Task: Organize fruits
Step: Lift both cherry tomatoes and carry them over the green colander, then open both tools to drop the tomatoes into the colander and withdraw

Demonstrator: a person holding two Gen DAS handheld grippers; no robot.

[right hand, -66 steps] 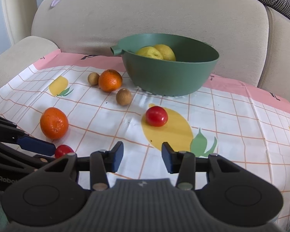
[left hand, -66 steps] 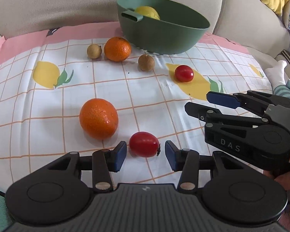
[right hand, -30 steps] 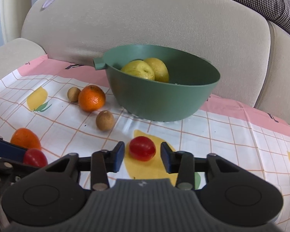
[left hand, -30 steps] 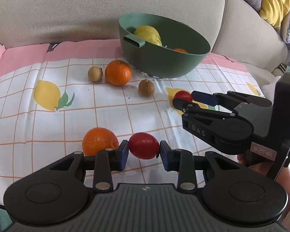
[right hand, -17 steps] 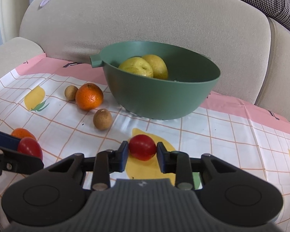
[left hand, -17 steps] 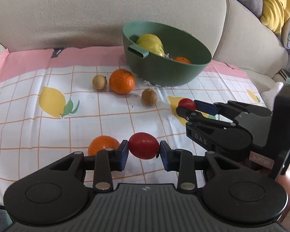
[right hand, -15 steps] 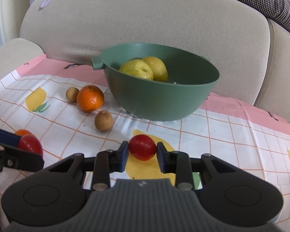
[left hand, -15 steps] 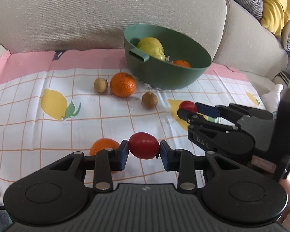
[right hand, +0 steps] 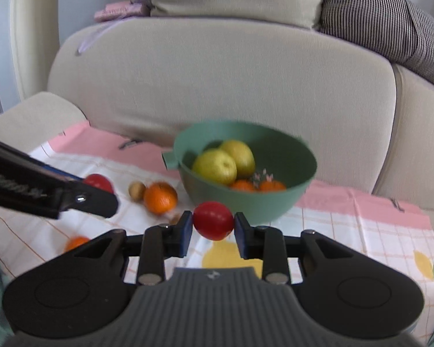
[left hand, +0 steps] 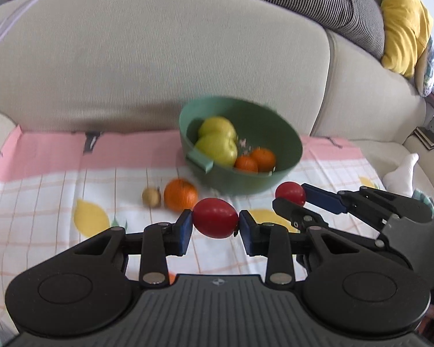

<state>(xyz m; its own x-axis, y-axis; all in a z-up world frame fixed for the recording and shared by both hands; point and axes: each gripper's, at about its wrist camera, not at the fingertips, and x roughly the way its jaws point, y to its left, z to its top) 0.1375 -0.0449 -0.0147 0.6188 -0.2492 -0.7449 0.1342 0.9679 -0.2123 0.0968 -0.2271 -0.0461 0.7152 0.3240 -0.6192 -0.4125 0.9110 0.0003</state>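
My left gripper is shut on a red tomato, held in the air in front of the green bowl. My right gripper is shut on a second red tomato, also raised; it shows in the left wrist view at the right, beside the bowl. The bowl holds two yellow-green fruits and two small oranges. An orange and a small brown fruit lie on the cloth left of the bowl. Another orange lies nearer.
The fruits lie on a checked cloth with lemon prints and a pink border, spread on a beige sofa seat. The sofa back rises behind the bowl. Striped and yellow cushions sit at the upper right. A socked foot is at the right.
Both grippers have closed on their tomatoes and lifted them off the cloth, rising high and toward the bowl. The bowl's inside now shows from above.
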